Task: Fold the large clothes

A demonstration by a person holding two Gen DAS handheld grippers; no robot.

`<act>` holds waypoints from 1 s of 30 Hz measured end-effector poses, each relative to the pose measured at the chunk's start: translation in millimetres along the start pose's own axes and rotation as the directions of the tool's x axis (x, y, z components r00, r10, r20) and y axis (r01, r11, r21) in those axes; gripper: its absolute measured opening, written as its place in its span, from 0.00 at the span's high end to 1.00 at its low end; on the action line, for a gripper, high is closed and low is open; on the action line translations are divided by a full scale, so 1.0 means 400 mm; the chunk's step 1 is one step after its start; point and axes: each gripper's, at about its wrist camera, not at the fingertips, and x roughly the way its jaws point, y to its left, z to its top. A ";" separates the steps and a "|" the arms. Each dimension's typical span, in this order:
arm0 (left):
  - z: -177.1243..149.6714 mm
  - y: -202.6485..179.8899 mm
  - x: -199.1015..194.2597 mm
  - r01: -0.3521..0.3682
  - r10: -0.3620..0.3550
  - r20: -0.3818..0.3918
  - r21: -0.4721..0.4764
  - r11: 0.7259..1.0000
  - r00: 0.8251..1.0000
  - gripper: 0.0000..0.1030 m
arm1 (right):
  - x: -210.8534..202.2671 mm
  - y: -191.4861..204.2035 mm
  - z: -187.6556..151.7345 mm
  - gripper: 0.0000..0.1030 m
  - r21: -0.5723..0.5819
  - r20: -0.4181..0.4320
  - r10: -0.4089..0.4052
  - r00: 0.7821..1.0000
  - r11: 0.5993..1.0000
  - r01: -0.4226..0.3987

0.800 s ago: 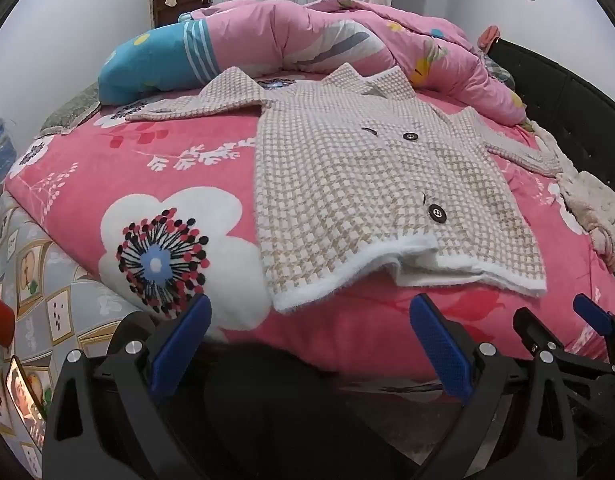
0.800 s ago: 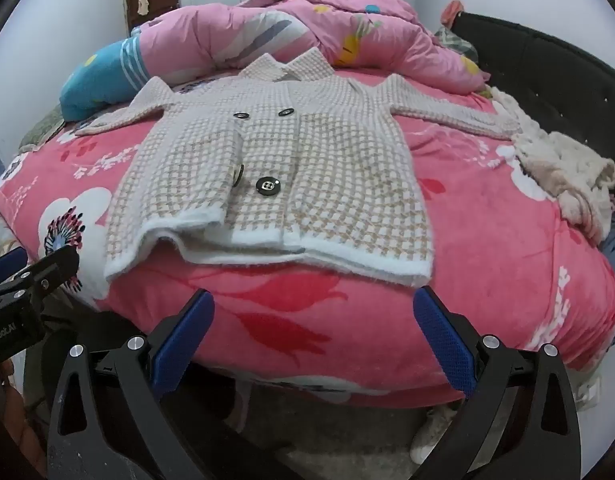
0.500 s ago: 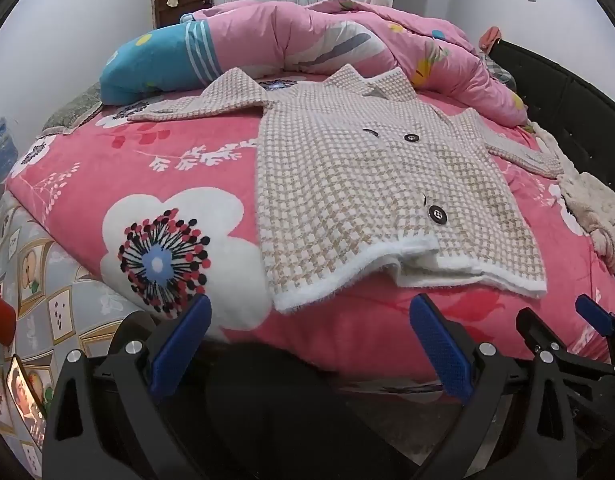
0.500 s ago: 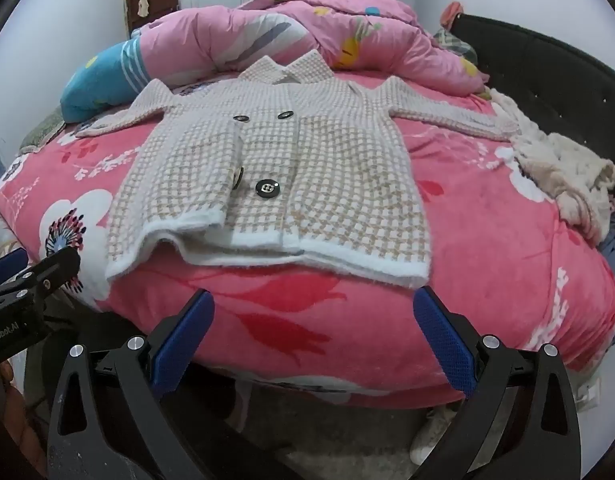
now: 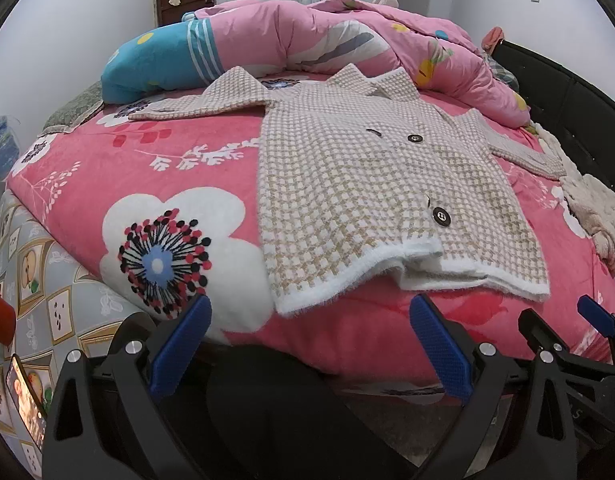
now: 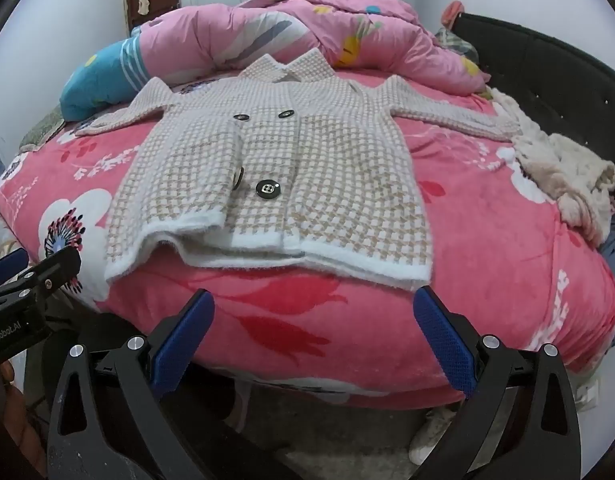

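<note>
I keep the left tool [image 5: 307,344] and the right tool [image 6: 313,340] both spread wide and empty before the bed's [image 6: 487,280] near edge, where the checked coat [image 6: 275,184] lies flat, and I fear its thick rippled hem may slip from a shallow pinch.
</note>
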 end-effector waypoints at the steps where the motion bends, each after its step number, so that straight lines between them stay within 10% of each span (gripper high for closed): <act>1: 0.000 -0.001 0.000 0.000 0.000 0.000 -0.001 1.000 1.000 0.05 | 0.000 0.001 0.001 0.07 0.000 -0.001 0.000 1.000 1.000 0.000; 30: 0.015 0.006 -0.012 -0.003 0.003 0.004 0.001 1.000 1.000 0.05 | -0.006 0.005 0.002 0.07 -0.002 0.000 -0.004 1.000 1.000 0.004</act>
